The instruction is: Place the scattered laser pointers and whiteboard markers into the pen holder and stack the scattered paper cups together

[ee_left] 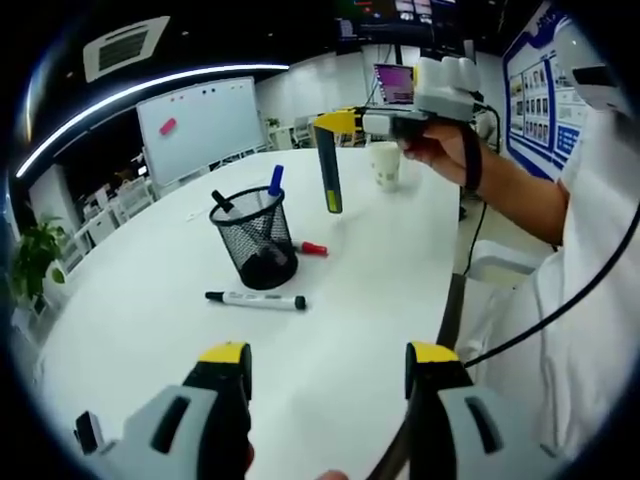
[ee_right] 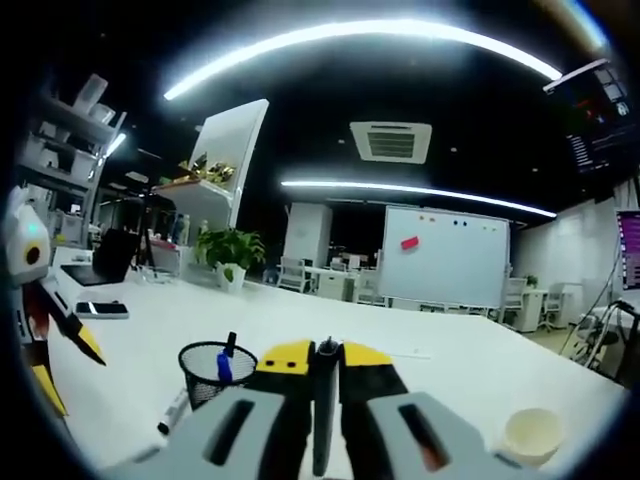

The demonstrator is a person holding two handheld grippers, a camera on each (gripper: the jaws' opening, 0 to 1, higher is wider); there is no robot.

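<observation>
A black-capped marker [ee_left: 256, 299] lay just in front of the mesh pen holder [ee_left: 255, 240], a red one [ee_left: 311, 248] just right of it. The left gripper [ee_left: 330, 372] hovered, jaws spread, over bare bench [ee_left: 150, 330]. Beyond the holder, the right gripper [ee_left: 331, 170] pinched a dark marker [ee_right: 322, 420]; a paper cup [ee_left: 385, 165] stood behind.

A whiteboard [ee_right: 445, 257] on a stand serves as landmark beyond the white table [ee_left: 350, 330]; a pink eraser [ee_right: 409, 243] sticks on its face. Left of the whiteboard stands a potted plant [ee_right: 231, 252], further left an open laptop [ee_right: 100, 262] with a phone [ee_right: 102, 310] lying in front of it. Above the whiteboard, a ceiling air vent [ee_right: 391, 141] and curved light strips [ee_right: 400, 30]
</observation>
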